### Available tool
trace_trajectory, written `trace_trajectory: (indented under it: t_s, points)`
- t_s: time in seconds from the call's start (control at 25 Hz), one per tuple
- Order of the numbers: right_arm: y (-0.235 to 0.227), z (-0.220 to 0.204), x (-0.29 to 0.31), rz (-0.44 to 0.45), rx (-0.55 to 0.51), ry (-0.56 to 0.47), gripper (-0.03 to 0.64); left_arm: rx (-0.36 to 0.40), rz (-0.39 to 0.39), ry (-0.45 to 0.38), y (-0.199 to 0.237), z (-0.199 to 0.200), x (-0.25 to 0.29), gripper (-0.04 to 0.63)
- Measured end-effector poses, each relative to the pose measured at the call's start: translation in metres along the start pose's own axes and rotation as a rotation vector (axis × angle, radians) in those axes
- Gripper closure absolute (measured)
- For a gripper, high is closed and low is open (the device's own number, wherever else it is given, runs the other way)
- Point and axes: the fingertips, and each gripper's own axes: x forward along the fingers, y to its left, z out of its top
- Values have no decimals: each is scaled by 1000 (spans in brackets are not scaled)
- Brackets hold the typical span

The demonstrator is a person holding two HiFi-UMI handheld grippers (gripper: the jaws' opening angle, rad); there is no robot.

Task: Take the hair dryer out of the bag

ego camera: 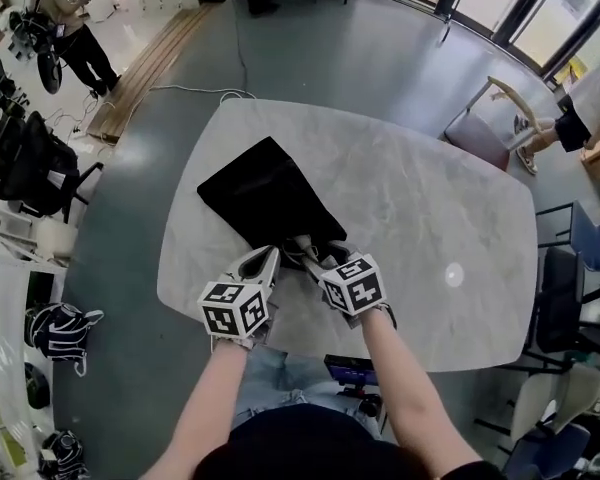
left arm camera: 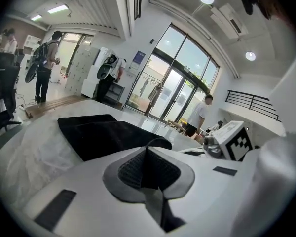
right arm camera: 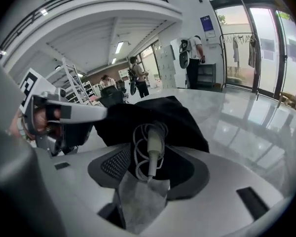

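Right gripper is holding its fingers spread, hair dryer handle between them; left gripper is pinching bag edge

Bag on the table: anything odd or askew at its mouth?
Mildly. The black bag lies diagonal on the table, its mouth edge pinched up by the left gripper. A pale hair dryer handle with loosely looped cord pokes out between the open jaws of the right gripper, ungripped.

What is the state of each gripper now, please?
Left gripper: closed, pinching the edge of the black bag.
Right gripper: open; the hair dryer handle and its cord lie between the jaws, not gripped.
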Motion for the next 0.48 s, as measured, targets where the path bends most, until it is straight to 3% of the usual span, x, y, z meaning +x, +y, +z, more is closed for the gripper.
trace_trajectory:
  t_s: [0.2,0.48]
  points:
    - [-7,5,37,-43,-20,53,367,19,20,4,1,-1,1,572]
    - [-22,-9,71,-119,-79,237,379,20,35,7,3,2,4,572]
